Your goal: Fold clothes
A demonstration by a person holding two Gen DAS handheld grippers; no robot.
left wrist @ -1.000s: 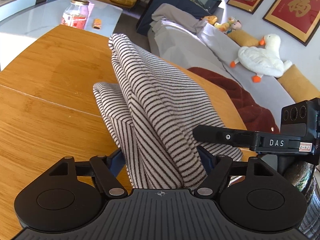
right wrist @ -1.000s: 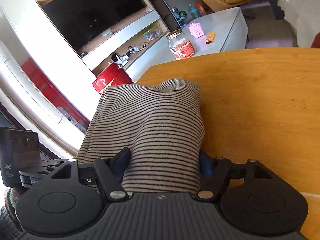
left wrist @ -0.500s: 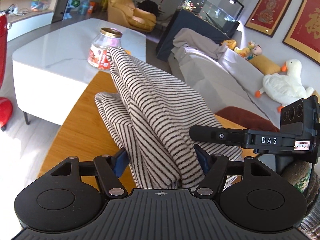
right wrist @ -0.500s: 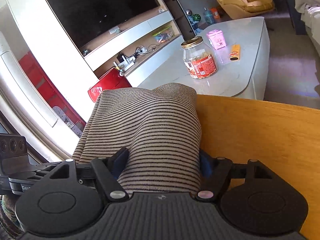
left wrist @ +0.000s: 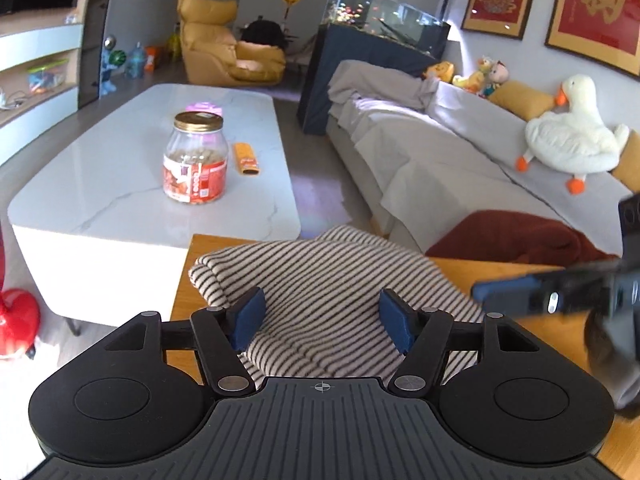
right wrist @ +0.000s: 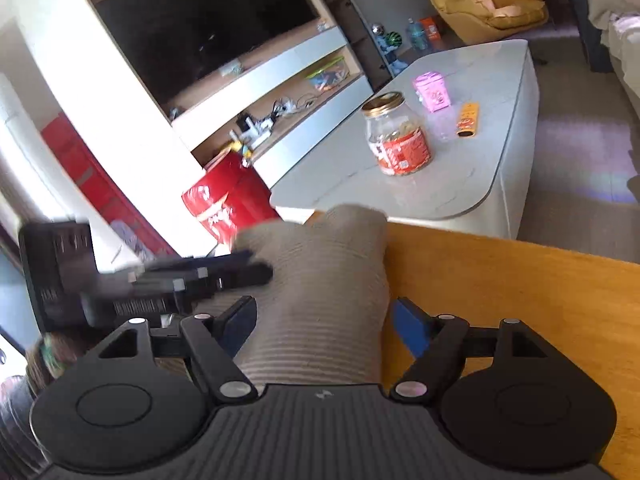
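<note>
A black-and-white striped garment (left wrist: 320, 280) lies bunched on the wooden table (left wrist: 500, 276) near its far edge. My left gripper (left wrist: 322, 316) is open, its blue pads (left wrist: 250, 314) standing apart on either side of the cloth. In the right wrist view the same garment (right wrist: 332, 280) is blurred and lies between the spread pads of my right gripper (right wrist: 322, 318), which is open too. The left gripper shows blurred in the right wrist view (right wrist: 180, 276); the right gripper shows blurred in the left wrist view (left wrist: 552, 296).
A white marble coffee table (left wrist: 120, 184) stands beyond the wooden table, with a glass jar (left wrist: 196, 160) and an orange packet (left wrist: 245, 159). A grey sofa (left wrist: 460, 148) with a goose plush (left wrist: 568, 136) is right. A red object (right wrist: 228, 196) and TV cabinet (right wrist: 240, 60) are left.
Both grippers opened and let go of the striped garment, which dropped from hanging upright to lying bunched on the table. Both cameras tilted up toward the room.
</note>
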